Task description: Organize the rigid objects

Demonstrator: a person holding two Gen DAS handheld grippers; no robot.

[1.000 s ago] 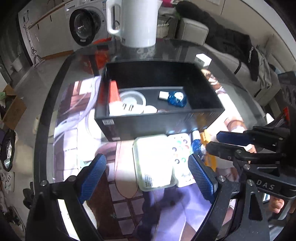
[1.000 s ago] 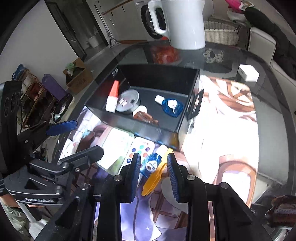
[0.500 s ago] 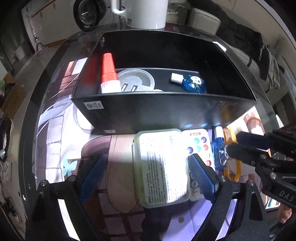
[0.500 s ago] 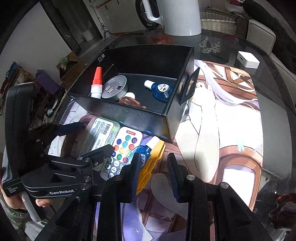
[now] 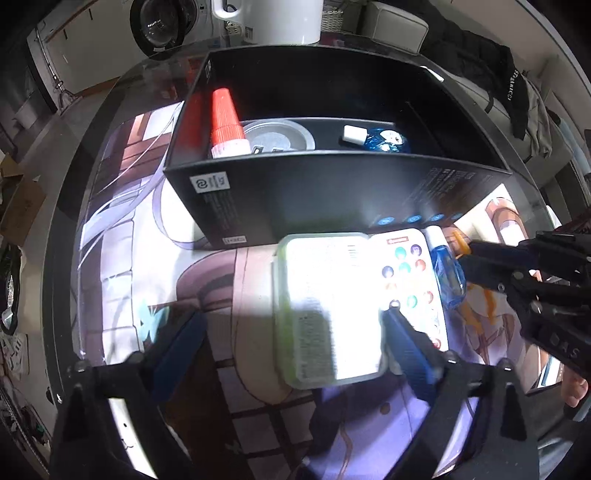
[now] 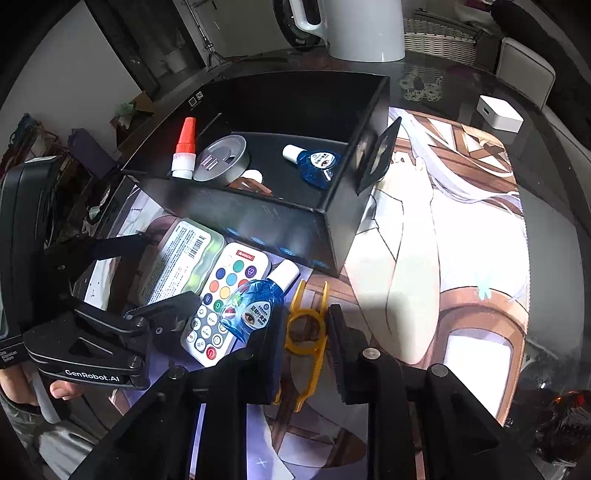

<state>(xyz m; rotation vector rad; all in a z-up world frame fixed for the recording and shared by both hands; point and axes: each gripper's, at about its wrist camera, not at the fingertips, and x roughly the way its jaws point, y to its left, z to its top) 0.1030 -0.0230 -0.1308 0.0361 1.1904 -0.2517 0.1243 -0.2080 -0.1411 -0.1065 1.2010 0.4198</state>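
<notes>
A black open box (image 5: 332, 192) (image 6: 258, 218) holds a red-capped bottle (image 5: 223, 125), a round silver tin (image 6: 221, 157) and a blue eye-drop bottle (image 6: 317, 164). In front of it lie a pale green flat case (image 5: 325, 310) (image 6: 181, 258), a white remote with coloured buttons (image 5: 410, 280) (image 6: 221, 302), a second blue eye-drop bottle (image 6: 255, 310) and a yellow plastic tool (image 6: 306, 325). My left gripper (image 5: 291, 332) is open, its fingers either side of the green case. My right gripper (image 6: 301, 328) is open, straddling the yellow tool.
A large white jug (image 6: 354, 29) stands behind the box. A small white cube (image 6: 498, 112) lies at the far right on the glass table. A printed mat (image 6: 461, 240) covers the table under the objects. A washing machine (image 5: 162, 22) is beyond the table.
Both grippers have moved forward and down toward the objects in front of the box. The left gripper now brackets the green case; the right one has closed in over the yellow tool.
</notes>
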